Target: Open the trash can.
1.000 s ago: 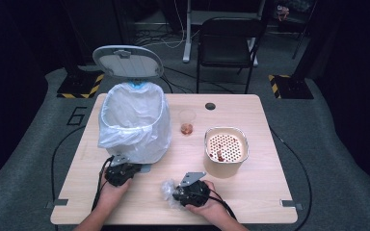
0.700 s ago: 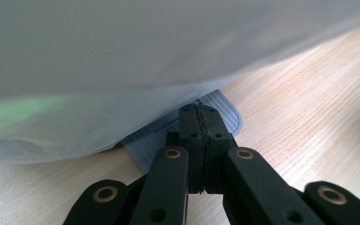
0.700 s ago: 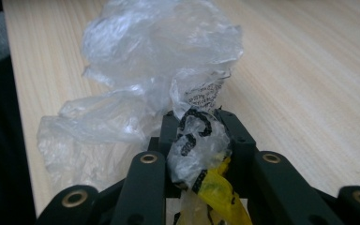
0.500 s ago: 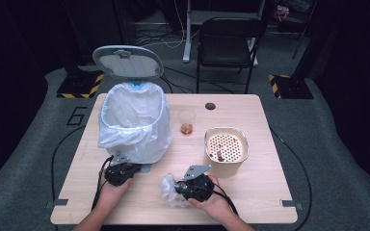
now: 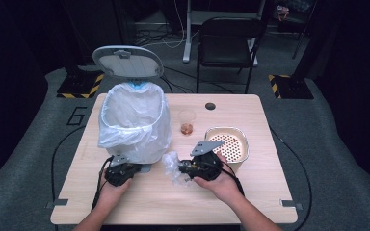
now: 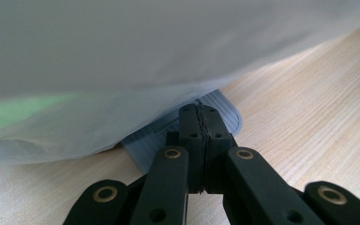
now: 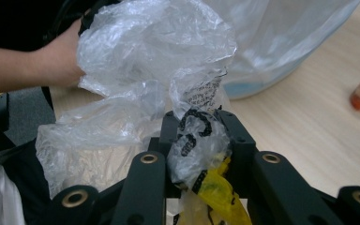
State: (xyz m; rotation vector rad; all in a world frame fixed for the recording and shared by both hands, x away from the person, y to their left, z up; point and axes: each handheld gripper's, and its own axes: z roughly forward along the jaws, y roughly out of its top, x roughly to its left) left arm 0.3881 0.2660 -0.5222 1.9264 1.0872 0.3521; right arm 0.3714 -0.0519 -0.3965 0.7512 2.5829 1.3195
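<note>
left tongs (image 6: 201, 123) pressed together on bin pedal (image 6: 225, 112) | right tongs (image 7: 198, 129) pinching wrapper (image 7: 187, 136), lifted off counter (image 5: 270, 192) beside bin (image 5: 134, 120) | risk: flimsy film slips from grip, or pedal eases and lid (image 5: 127, 61) drops

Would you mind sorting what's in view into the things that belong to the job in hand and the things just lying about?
In use:
- crumpled plastic wrapper, clamped in the right gripper
- bin with white liner, lid up
- bin's grey pedal, with the shut left gripper on it

Lying about:
- clear cup
- round perforated basket
- black chair beyond the table
</note>
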